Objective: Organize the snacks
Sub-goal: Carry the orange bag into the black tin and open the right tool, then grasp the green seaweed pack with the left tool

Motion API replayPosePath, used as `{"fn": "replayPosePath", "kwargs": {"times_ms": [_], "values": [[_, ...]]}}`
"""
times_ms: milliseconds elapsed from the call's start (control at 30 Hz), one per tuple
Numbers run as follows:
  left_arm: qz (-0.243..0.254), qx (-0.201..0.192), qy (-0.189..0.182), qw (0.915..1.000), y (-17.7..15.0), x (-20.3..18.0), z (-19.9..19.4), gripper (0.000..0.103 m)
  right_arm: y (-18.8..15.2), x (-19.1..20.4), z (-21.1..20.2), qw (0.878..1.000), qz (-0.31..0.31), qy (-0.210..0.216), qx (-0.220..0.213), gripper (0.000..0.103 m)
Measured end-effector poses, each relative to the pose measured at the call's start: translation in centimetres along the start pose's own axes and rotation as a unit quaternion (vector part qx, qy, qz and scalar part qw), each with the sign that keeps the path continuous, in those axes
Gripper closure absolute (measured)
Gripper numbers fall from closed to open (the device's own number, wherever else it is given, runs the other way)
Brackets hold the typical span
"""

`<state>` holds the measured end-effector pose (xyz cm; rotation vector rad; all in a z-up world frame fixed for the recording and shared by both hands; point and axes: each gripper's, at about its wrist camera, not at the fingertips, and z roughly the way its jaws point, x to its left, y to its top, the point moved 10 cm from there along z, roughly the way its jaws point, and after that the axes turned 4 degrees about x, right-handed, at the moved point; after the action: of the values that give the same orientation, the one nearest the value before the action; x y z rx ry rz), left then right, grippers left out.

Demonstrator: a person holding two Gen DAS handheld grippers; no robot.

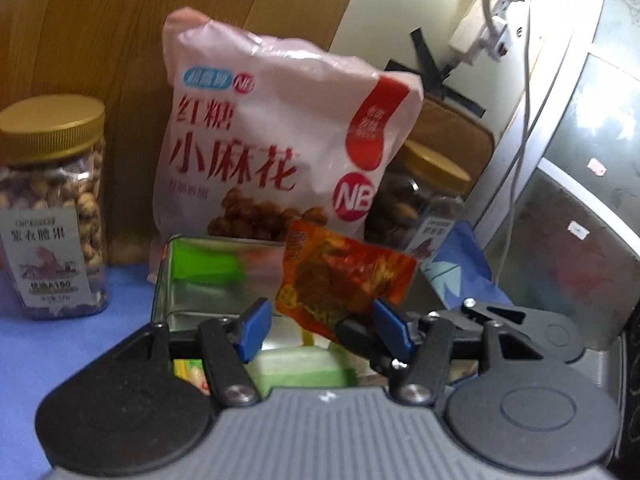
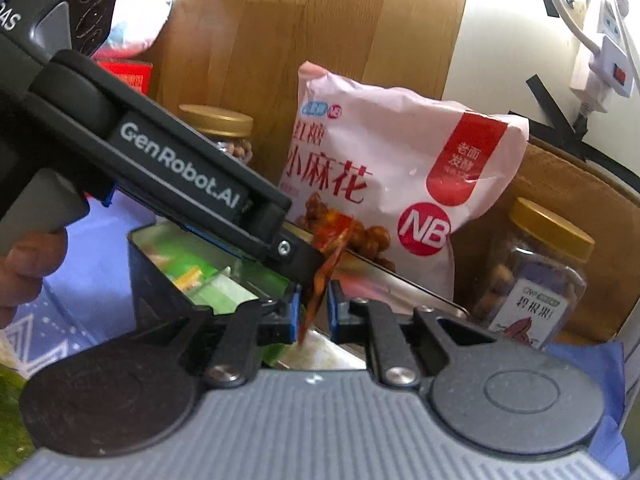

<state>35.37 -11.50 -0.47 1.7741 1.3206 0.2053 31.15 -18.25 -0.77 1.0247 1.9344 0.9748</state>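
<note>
The left black tongs with blue pads (image 1: 318, 326) stand spread wide, fingers well apart. The right black tongs with blue pads (image 2: 314, 312) are narrowed to a slim gap. The left tool crosses in front of them, angled downward, gripped by a bare hand (image 2: 24, 268) at its handle.

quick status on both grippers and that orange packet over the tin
Left gripper open, orange packet between its fingers. Right gripper nearly shut around the packet's lower edge. Packet hangs over the open tin. Pink bag stands just behind.
</note>
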Motion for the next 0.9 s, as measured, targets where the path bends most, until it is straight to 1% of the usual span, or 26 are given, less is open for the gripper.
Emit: {"fn": "replayPosePath", "kwargs": {"times_ms": [67, 133, 167, 200, 267, 400, 467, 500, 567, 600, 667, 733, 800, 833, 900], "values": [[-0.002, -0.002, 0.005, 1.0, -0.1, 0.4, 0.0, 0.042, -0.1, 0.1, 0.1, 1.0, 0.004, 0.001, -0.002, 0.083], [-0.004, -0.007, 0.01, 0.9999, -0.1, 0.7, -0.4, 0.04, 0.0, 0.0, 0.1, 1.0, 0.009, -0.004, -0.005, 0.079], [-0.007, -0.01, 0.009, 0.9999, 0.0, 0.9, -0.7, 0.04, 0.0, -0.1, -0.1, 1.0, 0.009, -0.009, -0.008, 0.074], [-0.012, -0.013, 0.007, 0.9998, 0.0, 1.2, -1.1, 0.04, -0.1, -0.1, -0.4, 1.0, 0.011, -0.011, -0.01, 0.067], [-0.028, -0.021, 0.01, 0.9994, 0.1, 2.1, -2.0, 0.04, -0.1, -0.4, -1.0, 1.0, 0.022, -0.009, -0.016, 0.061], [-0.063, -0.03, 0.017, 0.9974, 0.1, 4.0, -3.8, 0.041, -0.2, -1.1, -2.8, 0.998, 0.045, -0.019, -0.036, 0.061], [-0.07, -0.034, 0.001, 0.997, -0.4, 4.3, -5.2, 0.041, -0.3, -1.4, -3.9, 0.997, 0.062, -0.018, -0.046, 0.061], [-0.069, -0.038, 0.003, 0.9969, -0.8, 4.3, -6.0, 0.039, -0.4, -1.3, -4.5, 0.996, 0.071, -0.014, -0.049, 0.061], [-0.062, -0.045, 0.011, 0.997, -1.7, 4.4, -7.4, 0.039, -0.8, -0.9, -5.9, 0.994, 0.09, 0.001, -0.055, 0.061], [-0.06, -0.045, 0.009, 0.9971, -2.5, 4.4, -8.3, 0.039, -1.0, -0.4, -6.5, 0.993, 0.099, 0.013, -0.058, 0.061], [-0.062, -0.044, 0.011, 0.9971, -4.0, 4.8, -9.7, 0.038, -1.5, 0.9, -7.6, 0.991, 0.113, 0.041, -0.061, 0.06], [-0.063, -0.039, 0.024, 0.9969, -5.9, 5.5, -10.9, 0.036, -2.1, 2.7, -8.5, 0.988, 0.119, 0.078, -0.06, 0.057], [-0.066, -0.029, 0.041, 0.9966, -8.1, 6.2, -11.9, 0.036, -2.9, 5.0, -8.7, 0.986, 0.116, 0.114, -0.044, 0.052], [-0.068, -0.024, 0.051, 0.9961, -9.2, 6.7, -12.4, 0.036, -3.4, 6.2, -8.8, 0.985, 0.11, 0.126, -0.034, 0.051], [-0.074, -0.019, 0.064, 0.995, -11.0, 7.4, -13.6, 0.036, -4.4, 8.4, -8.7, 0.985, 0.091, 0.144, -0.013, 0.045]]}}
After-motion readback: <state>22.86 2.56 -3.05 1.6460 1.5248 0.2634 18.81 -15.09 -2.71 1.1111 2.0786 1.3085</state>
